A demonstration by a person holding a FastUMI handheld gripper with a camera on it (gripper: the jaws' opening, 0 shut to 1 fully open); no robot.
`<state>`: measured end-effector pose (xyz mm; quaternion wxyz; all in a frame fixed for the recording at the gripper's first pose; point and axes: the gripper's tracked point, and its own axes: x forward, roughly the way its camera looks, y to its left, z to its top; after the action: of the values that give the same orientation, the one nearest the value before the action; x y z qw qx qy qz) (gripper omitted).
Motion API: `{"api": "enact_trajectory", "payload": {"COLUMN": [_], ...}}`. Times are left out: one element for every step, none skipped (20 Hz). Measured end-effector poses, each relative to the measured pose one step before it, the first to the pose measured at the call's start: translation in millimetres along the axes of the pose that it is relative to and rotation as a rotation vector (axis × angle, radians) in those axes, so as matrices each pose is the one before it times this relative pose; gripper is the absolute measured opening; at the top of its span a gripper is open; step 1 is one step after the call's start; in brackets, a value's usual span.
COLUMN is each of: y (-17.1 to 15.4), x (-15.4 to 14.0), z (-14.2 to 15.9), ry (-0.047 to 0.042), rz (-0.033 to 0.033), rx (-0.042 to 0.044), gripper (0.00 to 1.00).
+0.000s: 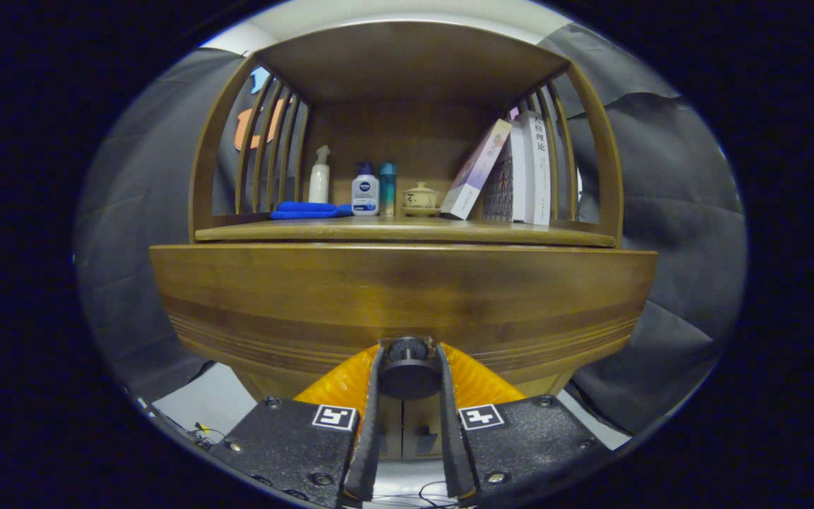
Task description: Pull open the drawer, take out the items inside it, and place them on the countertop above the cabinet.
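A brown wooden cabinet fills the scene, and its drawer front [400, 297] is right ahead of me. A round dark knob [408, 367] sticks out low on that front. My gripper [408, 353] is shut on the knob, one finger pressing each side of it. The countertop [407, 230] lies above the drawer, under a wooden shelf hood. The inside of the drawer is hidden.
On the countertop stand a white spray bottle [319, 175], a folded blue cloth [308, 210], a white and blue lotion bottle [364, 189], a teal bottle [388, 188], a small lidded cup [420, 196] and several books [513, 170]. Slatted sides flank the counter.
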<state>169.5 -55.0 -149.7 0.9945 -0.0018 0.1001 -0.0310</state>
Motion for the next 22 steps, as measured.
{"api": "enact_trajectory", "payload": {"y": [-1.4,-1.16,-0.26,0.56,-0.12,-1.16,-0.81,0.02,-0.6,-0.96,-0.37,-0.12,0.11,-1.11,-1.17,1.12,0.16,0.89,0.97,1.5,0.02,-0.05], "x": [-5.47,-6.9,-6.65,-5.55,-5.79,-5.86,-5.2,-5.03,-4.59,-5.17,-4.22,-5.64,-6.9,-1.38,-6.07,-5.1,-4.93,-4.83,-4.29,-4.17,-3.81,-2.89], "z": [-0.81,-2.62,-1.46,-2.03,-0.73,-2.16,-0.8,-2.82,-2.37,-2.46,-3.48,-3.25,-0.2,-3.55,-1.45,-0.98,-2.92,-1.0,-1.53,-2.02,-2.02,-0.73], "ry": [-0.00138,0.0049,0.00609,0.0027,-0.00016,-0.00181,0.00146,0.00264,0.00513,0.00523,0.00434,0.00118,-0.00714,-0.00205,0.00568,0.00324,0.00216,0.00025,0.00062,0.00099,0.00075,0.00044], "rz": [-0.00193,0.0012,0.00651,0.00635,0.00227,0.00069,0.00053,0.00287,0.00234,0.00095,0.00051,0.00277,-0.00136,-0.0008,0.00074,0.00329,0.00318,0.00254,0.00393,0.00522,0.00187,-0.00068], "rx": [-0.00188,0.00802,0.02032,0.00871,-0.00276,-0.00804,-0.00184,0.01014,0.01162,0.00712,0.00265,0.00372,-0.00296,-0.00093,0.00279,0.00296,0.00216,-0.00283,-0.00286,-0.00382,-0.00037,0.00048], "gripper": [0.4,0.4,0.4,0.4,0.4,0.4,0.4,0.4,0.4,0.4,0.4,0.4,0.4,0.4,0.4,0.4,0.4,0.4,0.4,0.4,0.4,0.4]}}
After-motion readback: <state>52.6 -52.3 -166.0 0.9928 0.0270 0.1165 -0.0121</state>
